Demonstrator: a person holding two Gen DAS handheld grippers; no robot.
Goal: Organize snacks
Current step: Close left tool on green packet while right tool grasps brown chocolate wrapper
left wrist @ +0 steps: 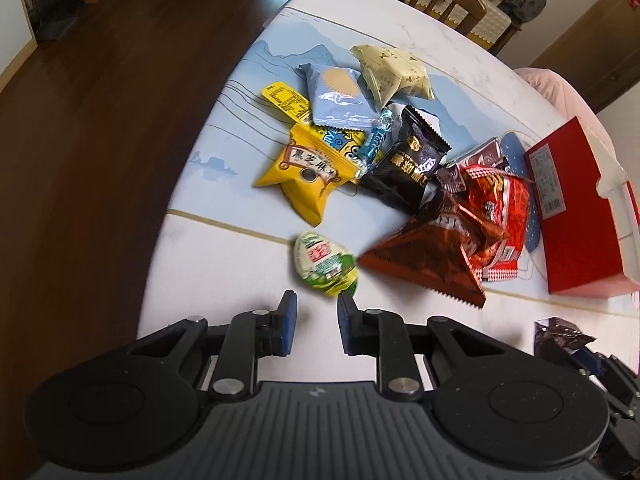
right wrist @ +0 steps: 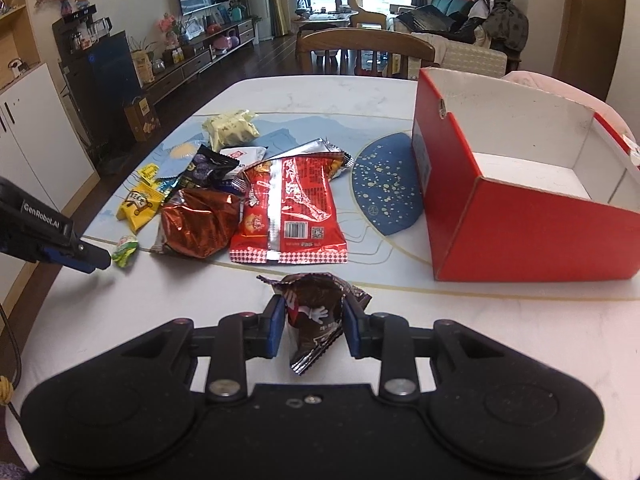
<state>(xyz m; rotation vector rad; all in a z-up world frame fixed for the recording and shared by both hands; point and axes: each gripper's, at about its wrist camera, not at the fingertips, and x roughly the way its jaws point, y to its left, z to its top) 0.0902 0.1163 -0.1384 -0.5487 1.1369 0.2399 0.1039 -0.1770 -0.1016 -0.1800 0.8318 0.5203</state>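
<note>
Snack packets lie piled on the white table [left wrist: 224, 264]: a yellow one [left wrist: 306, 178], a black one [left wrist: 408, 168], a copper foil bag [left wrist: 432, 260] and a large red bag [right wrist: 294, 208]. My left gripper [left wrist: 316, 300] hangs open with nothing between its pads, just short of a small green-and-white egg-shaped snack [left wrist: 324, 264]; the right wrist view shows this gripper [right wrist: 94, 261] beside that snack [right wrist: 126, 250]. My right gripper [right wrist: 314, 326] is shut on a crumpled brown packet [right wrist: 316, 308], held above the table in front of the pile. An open red box [right wrist: 520, 220] stands to the right.
The red box [left wrist: 572, 216] has a white inside and sits partly on a blue speckled mat [right wrist: 384, 184]. A wooden chair [right wrist: 364, 50] stands at the table's far edge. Dark wooden floor [left wrist: 100, 140] lies left of the table edge. A pink cushion [left wrist: 560, 88] shows beyond the box.
</note>
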